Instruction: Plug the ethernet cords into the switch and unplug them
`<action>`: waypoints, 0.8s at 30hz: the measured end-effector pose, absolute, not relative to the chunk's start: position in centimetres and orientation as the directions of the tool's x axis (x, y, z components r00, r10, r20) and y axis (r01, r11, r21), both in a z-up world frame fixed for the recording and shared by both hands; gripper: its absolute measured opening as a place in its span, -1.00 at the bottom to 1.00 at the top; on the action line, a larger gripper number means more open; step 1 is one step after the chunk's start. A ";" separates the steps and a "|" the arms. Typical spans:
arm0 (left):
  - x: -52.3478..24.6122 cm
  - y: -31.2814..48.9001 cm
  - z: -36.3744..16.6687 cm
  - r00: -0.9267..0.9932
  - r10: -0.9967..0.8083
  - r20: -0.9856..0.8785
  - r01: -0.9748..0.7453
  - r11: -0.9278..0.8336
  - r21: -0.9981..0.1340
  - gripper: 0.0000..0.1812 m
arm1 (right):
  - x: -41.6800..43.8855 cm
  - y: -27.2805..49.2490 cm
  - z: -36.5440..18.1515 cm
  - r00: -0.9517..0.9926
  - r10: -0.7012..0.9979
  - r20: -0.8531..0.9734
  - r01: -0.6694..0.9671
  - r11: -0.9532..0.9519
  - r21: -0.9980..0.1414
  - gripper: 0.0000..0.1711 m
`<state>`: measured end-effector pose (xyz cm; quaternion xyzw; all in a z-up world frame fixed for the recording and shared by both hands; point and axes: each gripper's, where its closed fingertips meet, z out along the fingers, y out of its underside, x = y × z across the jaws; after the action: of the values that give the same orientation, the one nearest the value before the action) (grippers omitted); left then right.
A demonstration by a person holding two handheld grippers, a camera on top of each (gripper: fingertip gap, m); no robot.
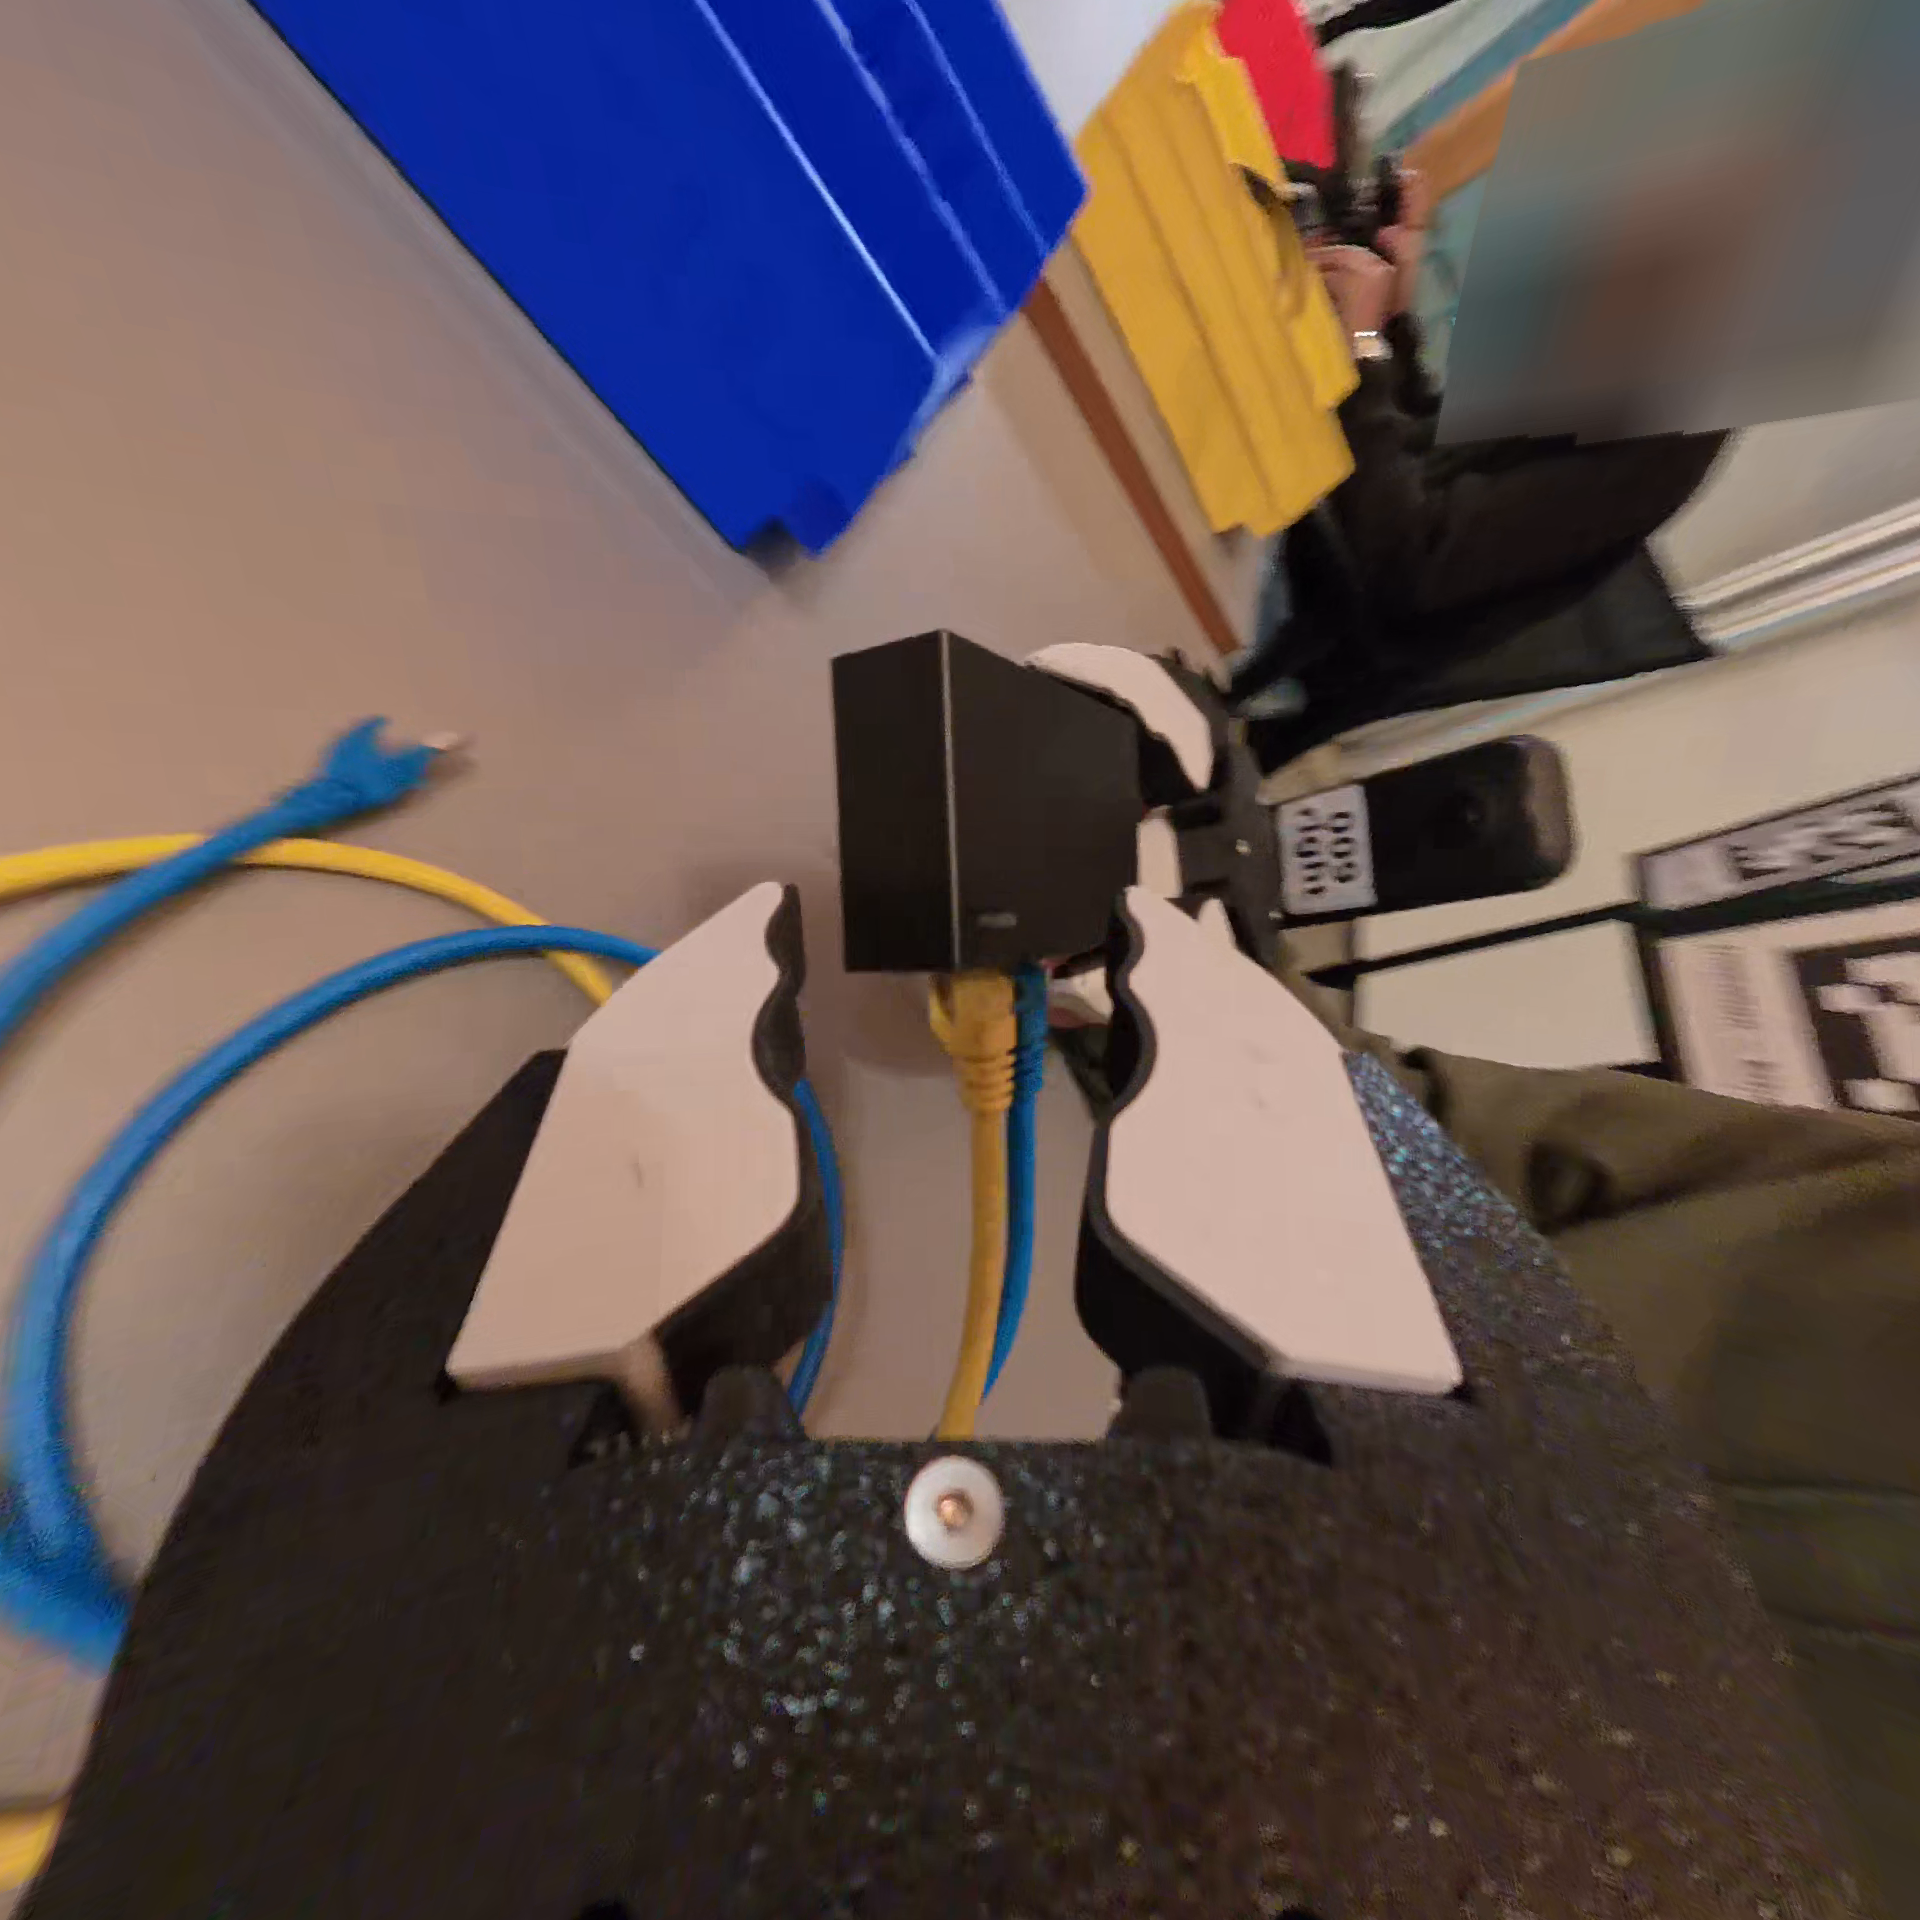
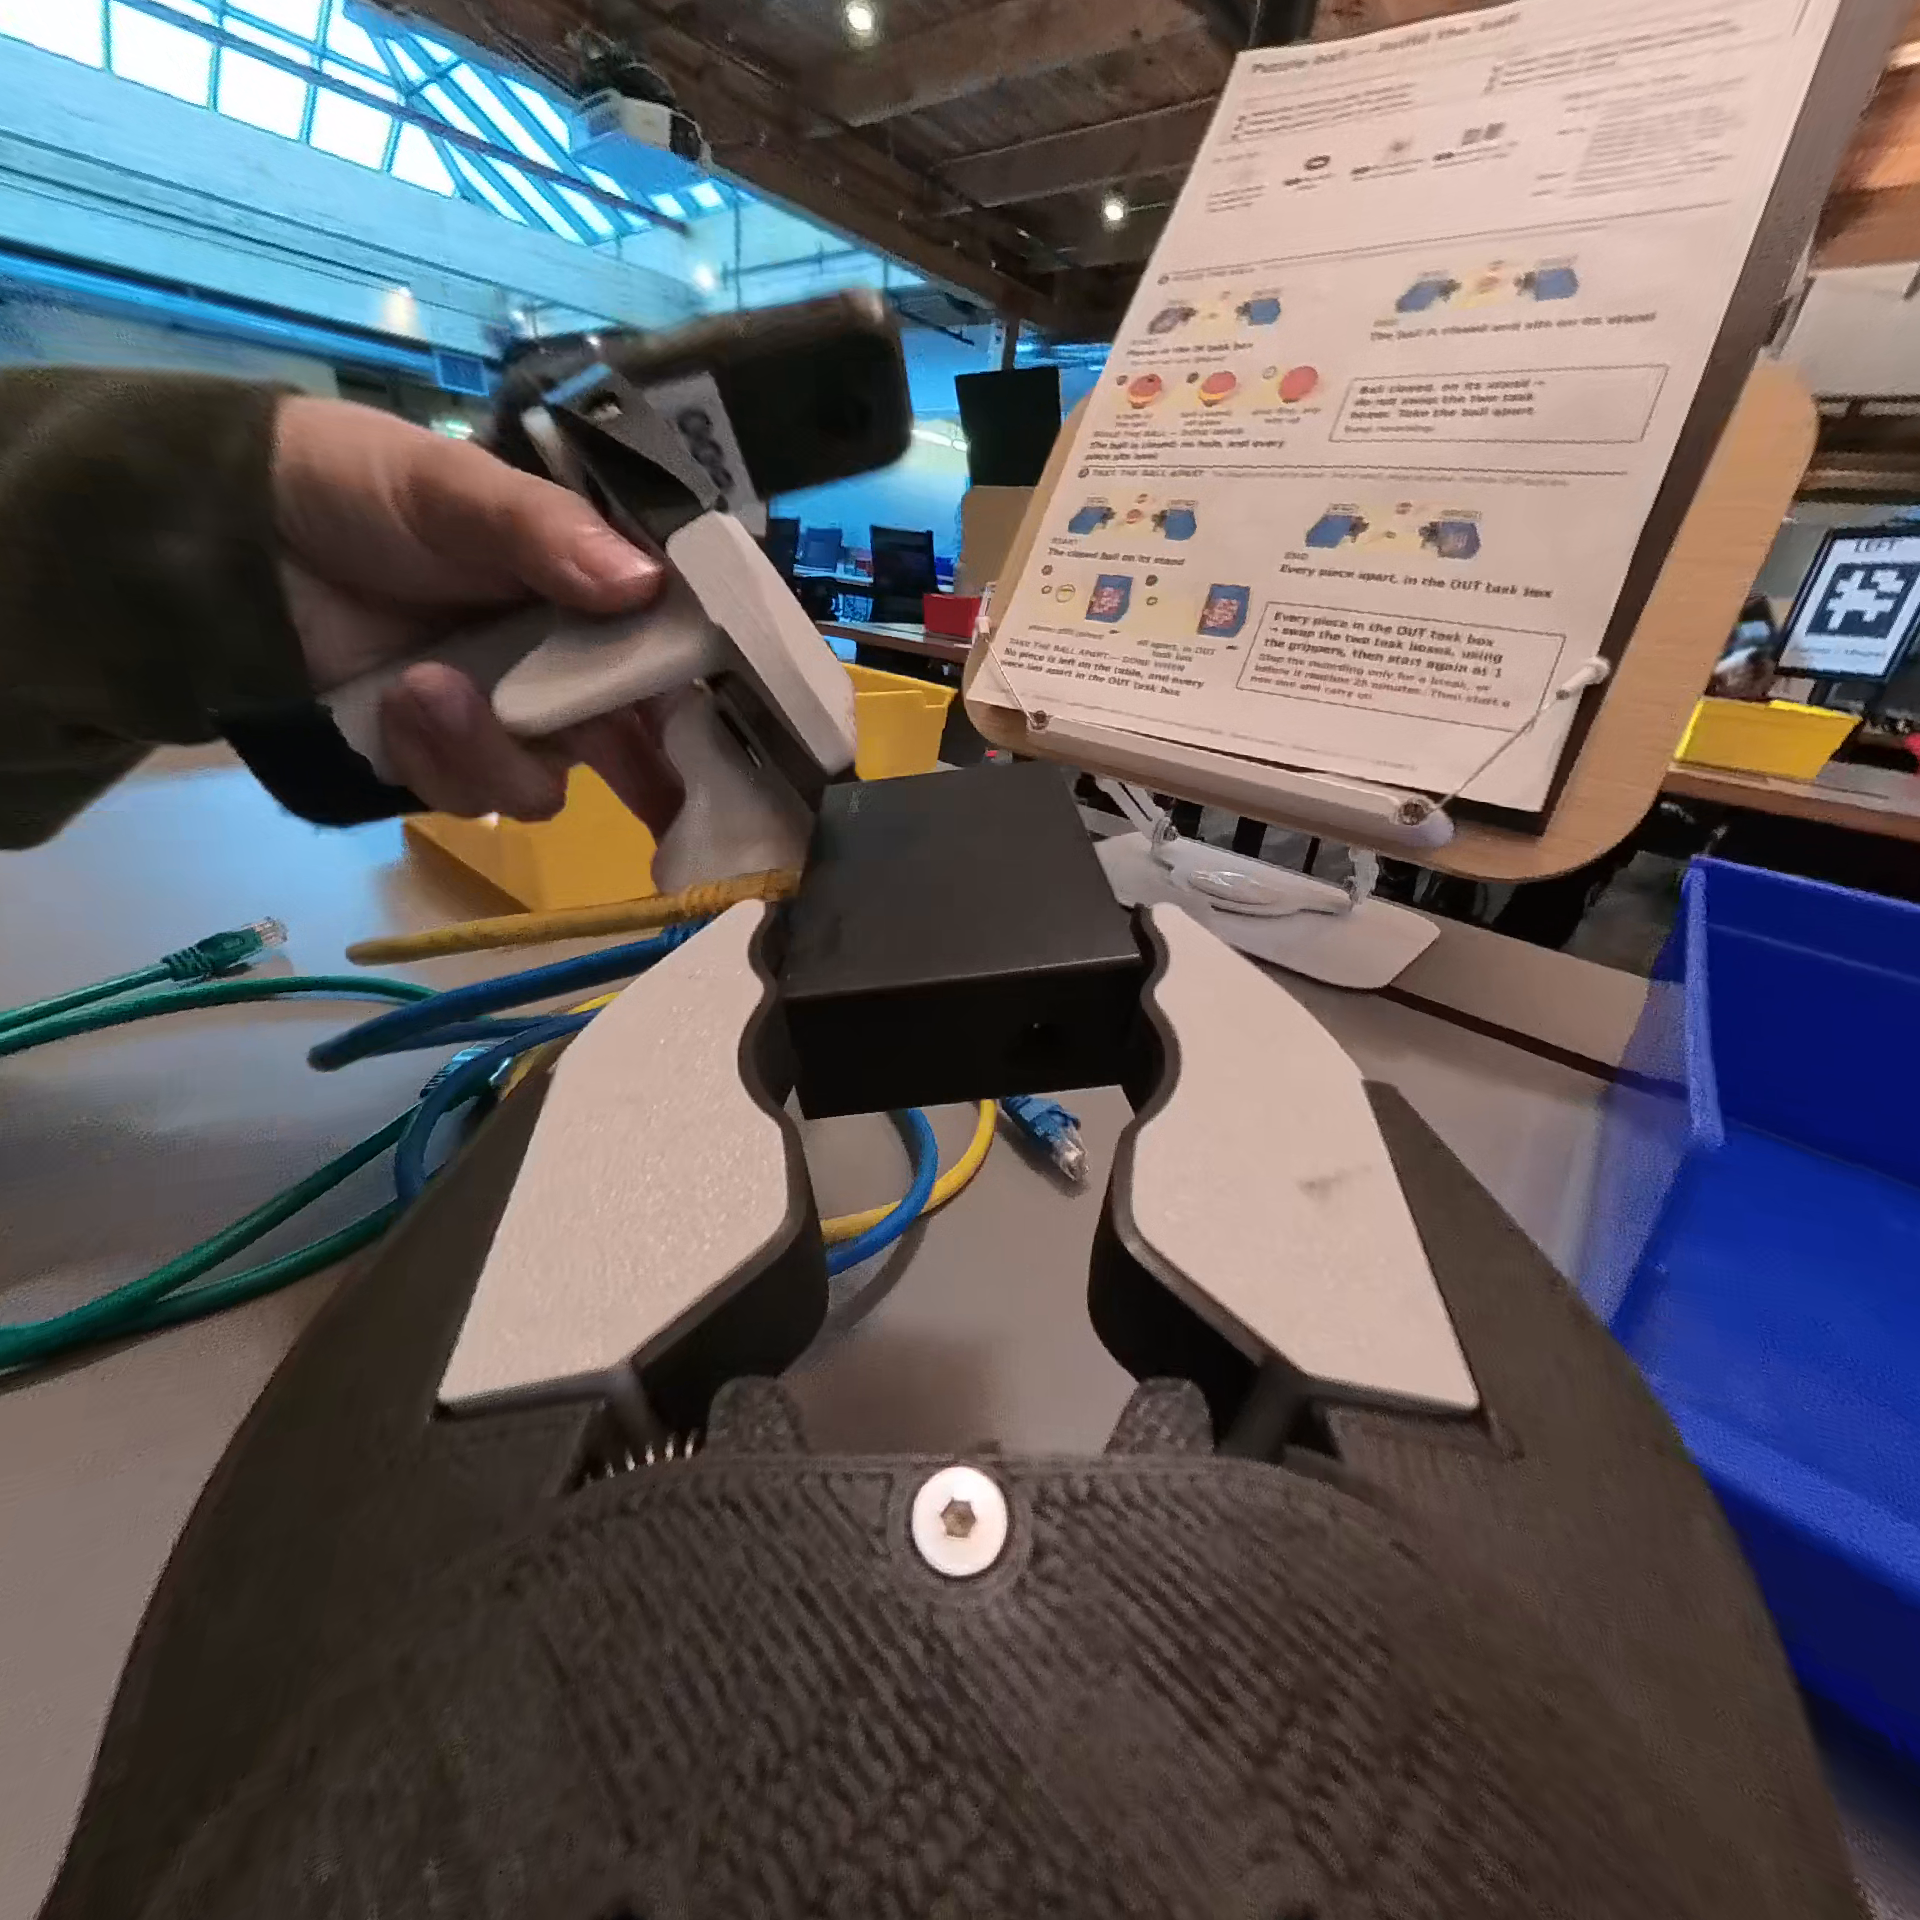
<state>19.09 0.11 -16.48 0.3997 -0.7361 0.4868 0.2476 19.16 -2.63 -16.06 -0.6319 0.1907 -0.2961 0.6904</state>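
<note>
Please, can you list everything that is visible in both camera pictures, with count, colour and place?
switch: one, black, held off the table between the right gripper's fingers
yellow cord: one, plugged into the switch
blue cords: two, one plugged beside the yellow, one lying loose on the table
green cord: one, loose on the table
blue bin: one, right of the switch
yellow bins: several, behind
instruction sheet: one, white, on a stand
left gripper: open around the plugged cords
right gripper: shut on the switch

Grey surface beneath timber-beamed ceiling with skylight windows upper left, blue bin at right edge.
</note>
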 end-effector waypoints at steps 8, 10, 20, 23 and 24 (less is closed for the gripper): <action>19.1 -1.1 -16.5 -0.459 -0.235 0.857 -0.888 0.152 -0.434 -0.62 | 18.7 -2.6 -15.6 0.762 -0.631 0.145 0.221 0.044 -0.974 -0.27; 18.9 -1.0 -16.3 -0.449 -0.249 0.858 -0.893 0.160 -0.421 -0.63 | 18.5 -2.5 -15.5 0.759 -0.629 0.166 0.246 0.042 -0.968 -0.27; 18.3 -0.4 -15.9 -0.451 -0.310 0.837 -0.891 0.219 -0.399 -0.67 | 18.2 -2.1 -15.5 0.755 -0.617 0.224 0.298 0.018 -0.954 -0.27; 18.1 -0.2 -16.2 -0.456 -0.323 0.829 -0.887 0.240 -0.394 -0.69 | 18.2 -2.0 -15.9 0.735 -0.615 0.285 0.328 -0.046 -0.944 -0.26; 18.0 -0.2 -16.2 -0.456 -0.321 0.830 -0.887 0.242 -0.394 -0.69 | 18.2 -2.0 -16.0 0.733 -0.614 0.292 0.332 -0.052 -0.942 -0.26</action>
<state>18.04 -0.17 -16.23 0.4175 -0.7234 0.4525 0.3126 18.19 -1.99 -15.98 -0.6363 0.1110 -0.3479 0.6796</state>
